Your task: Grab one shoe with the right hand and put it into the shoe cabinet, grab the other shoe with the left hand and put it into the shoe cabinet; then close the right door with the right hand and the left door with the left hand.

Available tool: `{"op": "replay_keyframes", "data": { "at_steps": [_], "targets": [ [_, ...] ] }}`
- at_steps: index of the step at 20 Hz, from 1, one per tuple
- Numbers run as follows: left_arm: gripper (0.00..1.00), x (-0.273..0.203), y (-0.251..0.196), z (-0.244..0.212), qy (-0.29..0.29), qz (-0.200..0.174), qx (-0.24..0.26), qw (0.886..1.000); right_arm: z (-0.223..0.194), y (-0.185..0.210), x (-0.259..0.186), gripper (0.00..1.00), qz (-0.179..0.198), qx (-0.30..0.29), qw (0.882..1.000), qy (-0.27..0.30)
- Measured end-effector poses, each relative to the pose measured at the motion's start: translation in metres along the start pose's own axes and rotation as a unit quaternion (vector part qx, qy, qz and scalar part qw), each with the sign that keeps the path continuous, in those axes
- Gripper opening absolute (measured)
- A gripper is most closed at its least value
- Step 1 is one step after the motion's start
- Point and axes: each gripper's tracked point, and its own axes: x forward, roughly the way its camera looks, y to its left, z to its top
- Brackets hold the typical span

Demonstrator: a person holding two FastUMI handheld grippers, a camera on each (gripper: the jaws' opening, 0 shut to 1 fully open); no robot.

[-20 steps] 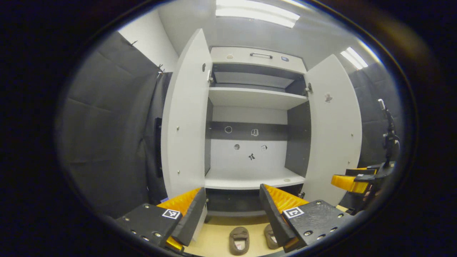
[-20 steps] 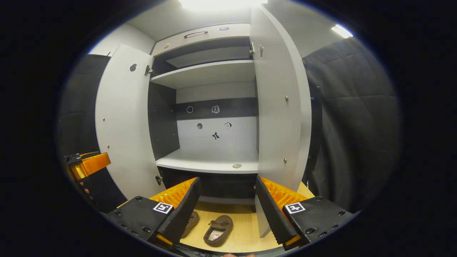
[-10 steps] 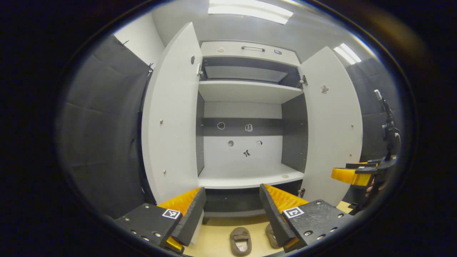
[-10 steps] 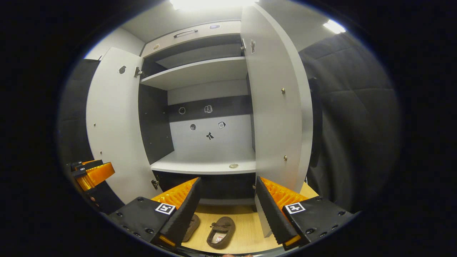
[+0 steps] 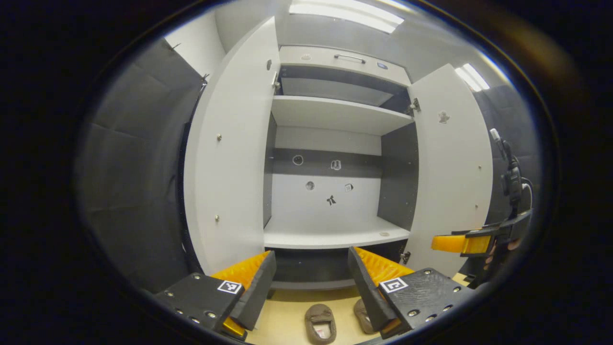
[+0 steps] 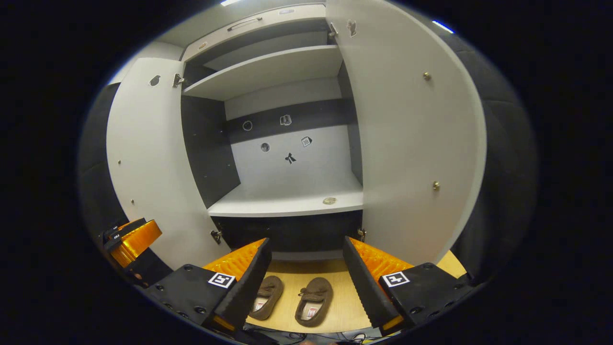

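Grippers, left (image 5: 311, 282) and right (image 6: 306, 282), wide apart, empty, above two shoes (image 6: 313, 301).

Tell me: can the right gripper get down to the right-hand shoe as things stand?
Probably yes. The right gripper is open and empty, the shoe lies on bare floor just below between its fingers, beside the other shoe. The open right door stands off to the side.

Brown shoes (image 6: 292, 302) side by side before open shoe cabinet (image 6: 287, 201).
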Motion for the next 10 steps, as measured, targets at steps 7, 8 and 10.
{"op": "replay_keyframes", "data": {
  "at_steps": [7,8,10],
  "targets": [
    [0.88,0.001,0.007,-0.027,0.023,0.001,0.004,1.0,-0.065,0.023,0.044,0.95,0.038,-0.001,0.994,0.1],
    [0.88,-0.001,0.009,-0.035,0.03,0.002,0.006,1.0,-0.079,0.024,0.05,0.96,0.041,0.0,0.992,0.117],
    [0.88,-0.003,0.008,-0.049,0.045,0.0,0.012,0.999,-0.11,0.03,0.062,0.96,0.053,0.005,0.988,0.148]
  ]
}}
